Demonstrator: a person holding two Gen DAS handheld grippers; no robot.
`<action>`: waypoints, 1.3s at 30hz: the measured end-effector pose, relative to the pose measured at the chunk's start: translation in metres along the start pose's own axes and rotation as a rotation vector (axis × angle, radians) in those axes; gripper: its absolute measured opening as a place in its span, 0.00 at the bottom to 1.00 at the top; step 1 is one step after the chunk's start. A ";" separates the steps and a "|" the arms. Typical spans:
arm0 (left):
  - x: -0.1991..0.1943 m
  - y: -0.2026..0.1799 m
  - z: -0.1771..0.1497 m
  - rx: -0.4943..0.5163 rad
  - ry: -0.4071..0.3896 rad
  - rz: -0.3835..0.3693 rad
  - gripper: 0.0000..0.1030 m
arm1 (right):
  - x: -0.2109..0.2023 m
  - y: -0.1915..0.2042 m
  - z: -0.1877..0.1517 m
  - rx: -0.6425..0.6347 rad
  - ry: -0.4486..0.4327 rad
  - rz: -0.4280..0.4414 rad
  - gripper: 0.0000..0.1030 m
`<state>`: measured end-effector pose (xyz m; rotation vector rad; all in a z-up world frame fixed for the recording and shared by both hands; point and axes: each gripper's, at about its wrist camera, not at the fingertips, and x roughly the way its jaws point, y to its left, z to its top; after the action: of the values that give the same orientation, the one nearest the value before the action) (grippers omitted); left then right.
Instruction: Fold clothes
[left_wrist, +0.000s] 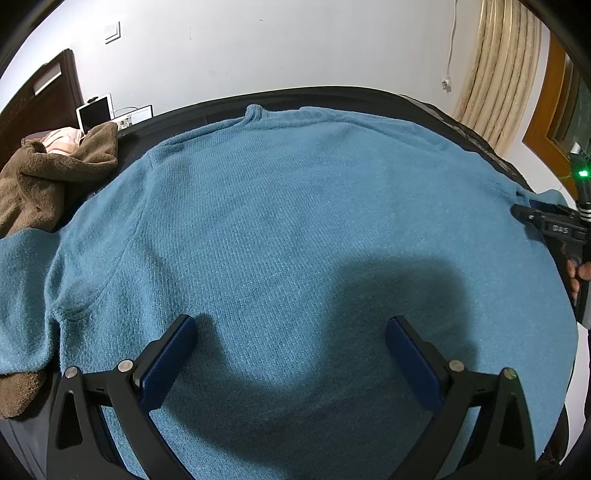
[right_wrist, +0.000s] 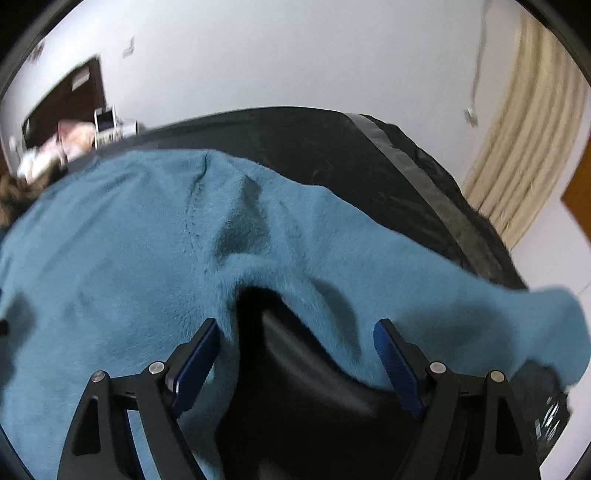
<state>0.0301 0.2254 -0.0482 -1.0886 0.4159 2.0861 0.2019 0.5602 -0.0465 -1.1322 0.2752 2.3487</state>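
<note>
A teal knit sweater lies spread flat on a black table, collar at the far edge. My left gripper hovers open over the sweater's lower body, nothing between its blue pads. In the left wrist view the right gripper shows at the sweater's right edge, held by a hand. In the right wrist view my right gripper stands open above the sweater's armpit, where the right sleeve runs off to the right. A dark gap of table lies between the fingers.
A brown fleece garment is heaped at the left of the table, with a pink cloth and a tablet behind it. The black table is bare beyond the sleeve. Beige curtains hang at the right.
</note>
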 end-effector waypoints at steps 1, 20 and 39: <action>0.000 0.000 0.000 0.001 0.001 0.001 0.99 | -0.006 -0.006 -0.002 0.024 -0.012 0.003 0.82; 0.002 -0.002 -0.002 0.014 0.006 0.016 0.99 | -0.073 -0.231 -0.047 0.661 -0.145 -0.176 0.82; 0.003 -0.002 -0.001 0.015 0.007 0.018 0.99 | -0.054 -0.269 -0.059 0.685 -0.181 -0.045 0.11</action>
<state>0.0308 0.2275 -0.0510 -1.0871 0.4461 2.0923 0.4124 0.7452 -0.0315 -0.5808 0.8903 2.0381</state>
